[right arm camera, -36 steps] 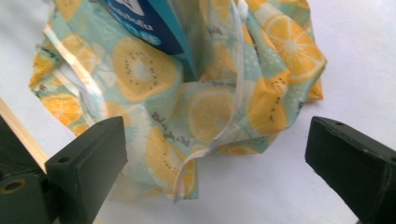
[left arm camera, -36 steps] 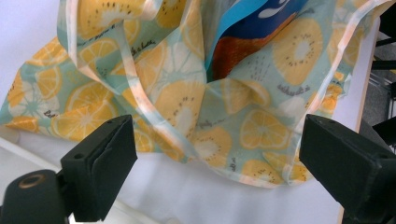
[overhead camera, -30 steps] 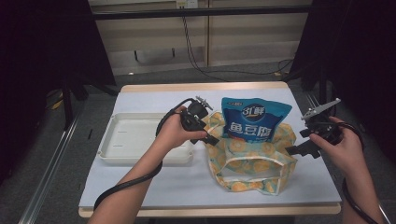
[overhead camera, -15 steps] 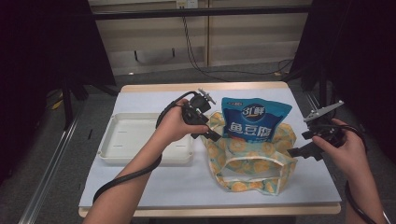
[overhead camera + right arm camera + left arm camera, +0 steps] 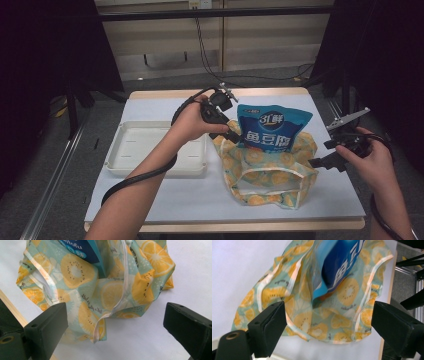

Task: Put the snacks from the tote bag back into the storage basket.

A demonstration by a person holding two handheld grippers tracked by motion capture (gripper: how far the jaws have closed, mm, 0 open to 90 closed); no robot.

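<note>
A blue snack pouch (image 5: 272, 127) with white lettering stands upright inside a soft bag printed with lemon slices (image 5: 270, 172) at the middle right of the table. My left gripper (image 5: 231, 132) hovers at the bag's upper left rim and points down at it. In the left gripper view its jaws (image 5: 329, 312) stand wide open with nothing between them, above the bag (image 5: 312, 315) and the pouch (image 5: 342, 267). My right gripper (image 5: 324, 153) sits just right of the bag, pointing left. It is open (image 5: 116, 312) and empty, with the bag's cloth (image 5: 85, 282) and a white drawstring (image 5: 120, 300) ahead of it.
A white rectangular tray (image 5: 155, 150) lies on the white tabletop (image 5: 190, 200) left of the bag, partly under my left forearm. The left gripper's black cable (image 5: 145, 175) loops across the tray. The table's front edge (image 5: 225, 225) runs close to the bag.
My left hand has lifted its gripper up and slightly away from the bag's rim. The right hand, the bag and the pouch have stayed where they were.
</note>
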